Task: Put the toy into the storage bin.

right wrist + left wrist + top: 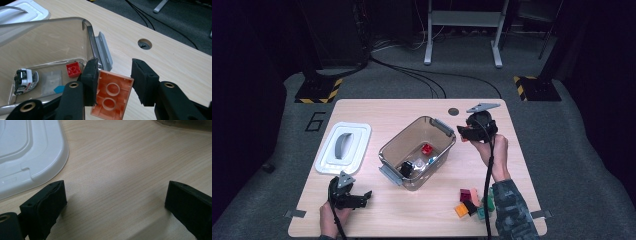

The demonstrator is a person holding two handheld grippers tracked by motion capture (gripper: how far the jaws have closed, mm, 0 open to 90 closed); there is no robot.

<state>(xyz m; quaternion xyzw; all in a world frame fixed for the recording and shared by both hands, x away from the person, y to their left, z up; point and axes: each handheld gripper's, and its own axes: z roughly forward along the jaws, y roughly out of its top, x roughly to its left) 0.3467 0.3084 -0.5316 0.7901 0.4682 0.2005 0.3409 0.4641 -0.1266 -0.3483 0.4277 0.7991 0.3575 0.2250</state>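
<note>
White plastic lid (343, 148) lies flat near the left edge of the bench (377, 210), inner side up. Toward the front-left corner, the left hand-held gripper (362, 196) rests low over bare wood, released, jaws wide apart with nothing between them; in the left gripper view the lid's rounded corner (50, 157) sits just beyond the left jaw, apart from it.

At the bench centre stands the clear container (388, 150), open-topped, grey latches on its two short ends. Inside it lie a red brick (427, 149), a small toy car (25, 81) and a few other small pieces too small to identify.

Beside the container's far-right end, the right hand-held gripper (464, 131) is raised above the bench and grasps an orange brick (113, 96). The right gripper view shows the brick's hollow underside facing the camera; the jaws press on two opposite side walls, the brick tilted slightly between them. It hangs just outside the container's rim, next to the latch (105, 52).

Handling: the brick is judged light, rigid and smooth-sided, so it may pivot or slip under a weak grip. Clamp across flat parallel walls, near mid-height, and avoid corners.

Near the front-right corner, loose bricks (472, 202) in several colours lie in a cluster
</note>
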